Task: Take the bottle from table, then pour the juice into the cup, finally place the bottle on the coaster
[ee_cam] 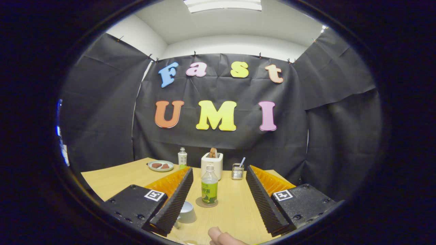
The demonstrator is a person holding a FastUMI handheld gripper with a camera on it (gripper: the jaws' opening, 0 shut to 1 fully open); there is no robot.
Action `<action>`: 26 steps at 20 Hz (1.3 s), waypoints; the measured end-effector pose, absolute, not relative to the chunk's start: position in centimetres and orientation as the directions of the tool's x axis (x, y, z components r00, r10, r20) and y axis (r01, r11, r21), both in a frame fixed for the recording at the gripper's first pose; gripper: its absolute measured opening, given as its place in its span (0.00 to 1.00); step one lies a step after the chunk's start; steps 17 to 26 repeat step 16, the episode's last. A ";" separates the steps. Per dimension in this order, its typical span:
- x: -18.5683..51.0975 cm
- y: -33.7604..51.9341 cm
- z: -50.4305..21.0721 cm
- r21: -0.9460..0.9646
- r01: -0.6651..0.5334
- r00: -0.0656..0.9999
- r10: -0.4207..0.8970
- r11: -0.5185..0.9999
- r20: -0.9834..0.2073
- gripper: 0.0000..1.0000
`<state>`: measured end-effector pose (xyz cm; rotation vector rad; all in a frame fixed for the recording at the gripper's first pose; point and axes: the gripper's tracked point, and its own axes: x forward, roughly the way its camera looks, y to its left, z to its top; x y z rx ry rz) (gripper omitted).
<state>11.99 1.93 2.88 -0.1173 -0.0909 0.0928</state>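
While gaping wide and gripping nothing, gripper point(218, 204) is framing bottle point(209, 185), standing upright on coaster point(201, 203) at lower centre | cup point(186, 212) sitting beside left finger | toaster point(212, 164) holding bread beyond

No legible text — bottle point(209, 188) label print too small to read
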 end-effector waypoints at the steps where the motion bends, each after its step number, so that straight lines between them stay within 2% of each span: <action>1: 12.0 1.9 3.2 -0.126 -0.092 0.990 0.105 0.988 0.099 1.00; 7: 12.4 1.0 4.3 -0.181 -0.051 0.976 0.087 0.982 0.201 1.00; 16: 6.8 1.8 1.3 -0.116 -0.027 0.988 0.044 0.993 0.149 1.00; 26: 6.8 1.8 1.3 -0.116 -0.027 0.988 0.044 0.993 0.149 1.00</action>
